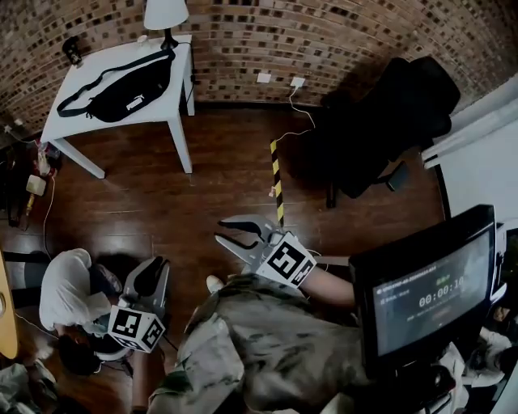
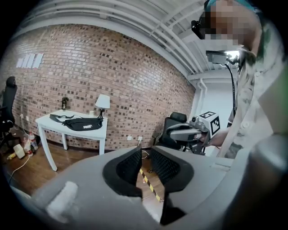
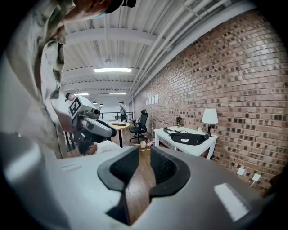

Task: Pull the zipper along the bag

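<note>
Bag (image 1: 121, 90) lies on the white table (image 1: 150, 109), at eleven o'clock and well apart from the left gripper (image 1: 158, 267) and the right gripper (image 1: 220, 230). Both grippers' jaws are spread and empty.

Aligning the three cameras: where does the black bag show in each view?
Head view: black bag upper left, on the white table.
Left gripper view: bag left of centre, far off.
Right gripper view: bag right of centre.
Shared landmark: white lamp beside the bag.
</note>
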